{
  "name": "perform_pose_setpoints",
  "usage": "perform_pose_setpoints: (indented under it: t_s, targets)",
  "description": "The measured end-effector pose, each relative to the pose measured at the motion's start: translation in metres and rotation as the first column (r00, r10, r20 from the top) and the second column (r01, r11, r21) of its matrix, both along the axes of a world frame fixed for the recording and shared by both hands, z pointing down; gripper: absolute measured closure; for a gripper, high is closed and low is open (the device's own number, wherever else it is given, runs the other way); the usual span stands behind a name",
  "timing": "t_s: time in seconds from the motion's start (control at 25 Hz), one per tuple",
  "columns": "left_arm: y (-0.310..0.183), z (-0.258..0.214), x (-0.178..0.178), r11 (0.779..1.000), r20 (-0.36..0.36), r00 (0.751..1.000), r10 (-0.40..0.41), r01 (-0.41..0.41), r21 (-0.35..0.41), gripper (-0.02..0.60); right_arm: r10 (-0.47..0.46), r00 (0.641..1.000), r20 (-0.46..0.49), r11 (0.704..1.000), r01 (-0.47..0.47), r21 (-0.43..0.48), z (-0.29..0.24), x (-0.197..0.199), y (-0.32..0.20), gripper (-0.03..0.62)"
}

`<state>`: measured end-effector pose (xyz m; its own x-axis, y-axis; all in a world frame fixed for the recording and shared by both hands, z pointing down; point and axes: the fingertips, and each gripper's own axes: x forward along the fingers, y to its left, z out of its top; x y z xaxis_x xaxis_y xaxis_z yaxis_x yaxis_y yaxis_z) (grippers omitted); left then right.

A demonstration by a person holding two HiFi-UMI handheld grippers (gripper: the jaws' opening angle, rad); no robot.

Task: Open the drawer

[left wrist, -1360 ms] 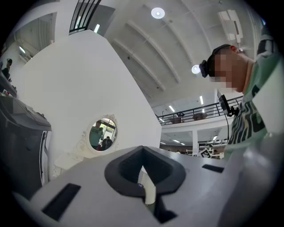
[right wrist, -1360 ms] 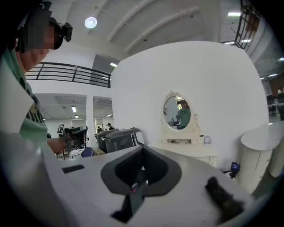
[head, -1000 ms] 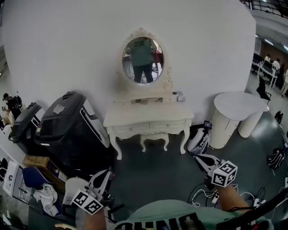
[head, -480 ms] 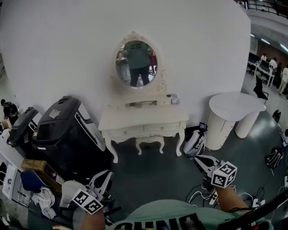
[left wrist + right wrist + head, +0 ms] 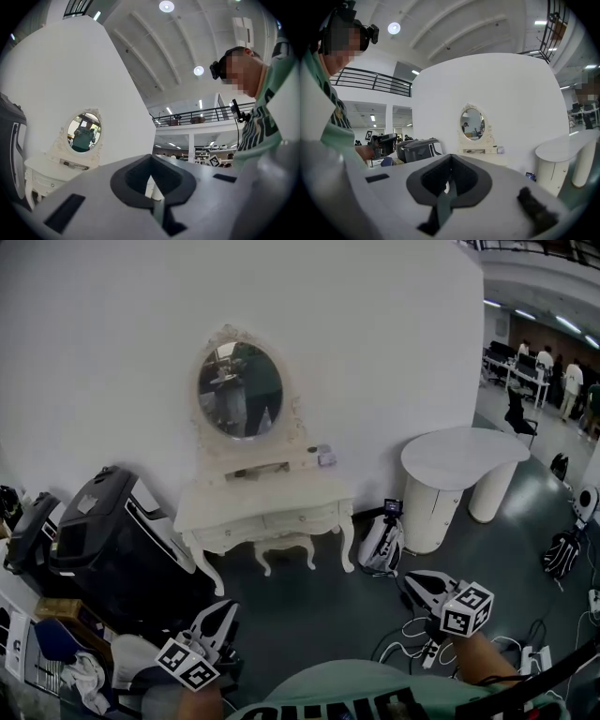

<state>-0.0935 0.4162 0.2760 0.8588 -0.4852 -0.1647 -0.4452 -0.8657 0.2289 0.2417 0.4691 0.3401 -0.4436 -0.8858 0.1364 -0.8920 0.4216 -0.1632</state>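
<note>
White vanity (image 5: 265, 505) across floor (image 5: 309, 610) | left hand-held gripper (image 5: 221, 609) clenched | right hand-held gripper (image 5: 412, 577) clenched

Head view dim and washed out, strong fisheye bend, black corners. Wall (image 5: 141, 296) evenly lit, no glare; floor (image 5: 309, 606) dark. Strip lights (image 5: 493, 304) glow far right. Gripper views brighter: round ceiling lamps (image 5: 166, 5) flare, black circular vignette. Left hand-held gripper (image 5: 152, 190) and right hand-held gripper (image 5: 447, 187) soft, out of focus up close.
</note>
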Motion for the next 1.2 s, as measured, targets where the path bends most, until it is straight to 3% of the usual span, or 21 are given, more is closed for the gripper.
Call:
perform_pose_setpoints:
  t_s: [0.28,0.64,0.84,1.2]
  targets:
    - [0.006,0.010,0.054,0.999,0.016,0.999,0.043,-0.043,-0.025,0.572,0.038,0.999,0.013,0.999,-0.038,-0.013,0.015,0.047,0.015,0.583]
    - [-0.036,0.019,0.077,0.993,0.009,0.994,0.110,-0.109,-0.047,0.572,0.063,0.998,-0.007,0.998,-0.063,-0.031,0.022,0.051,-0.015,0.583]
    - [-0.092,0.021,0.069,0.985,-0.034,0.986,0.164,-0.165,-0.058,0.572,0.102,0.995,-0.024,0.995,-0.102,-0.015,0.018,0.043,-0.058,0.582]
    - [-0.220,0.008,0.067,0.953,-0.020,0.953,0.301,-0.301,-0.033,0.572,0.200,0.979,-0.026,0.980,-0.200,0.014,-0.007,0.017,-0.163,0.583]
